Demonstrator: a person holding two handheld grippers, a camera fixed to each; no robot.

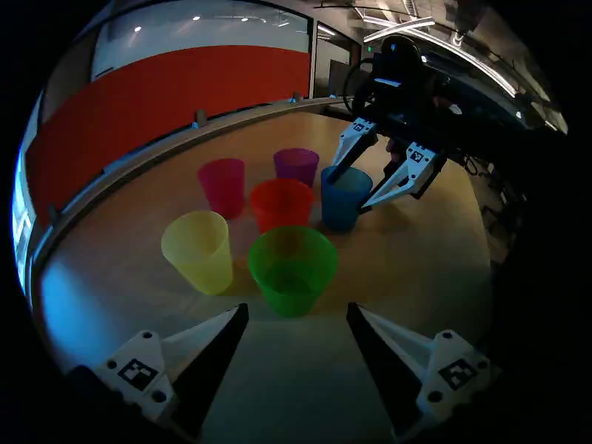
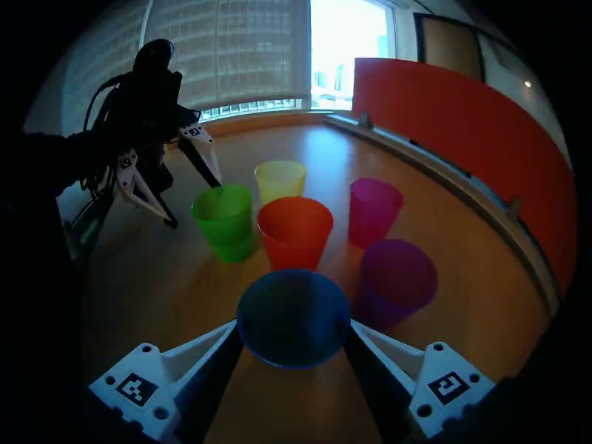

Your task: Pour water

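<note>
On the pale wooden tabletop (image 1: 414, 251), six upright cups in a close cluster: translucent yellow plastic cup (image 1: 198, 250), translucent green plastic cup (image 1: 292, 270), translucent orange-red plastic cup (image 1: 281, 203), translucent pink plastic cup (image 1: 222, 185), translucent purple plastic cup (image 1: 296, 164), translucent blue plastic cup (image 2: 294, 318). Left gripper (image 1: 297, 306) spread wide, holding nothing, just short of the green one. Right gripper (image 2: 292, 324) set about the blue one at the cluster's edge, a finger along each side of its wall, spread about as wide as the left. Cannot tell whether pressing or merely flanking.
</note>
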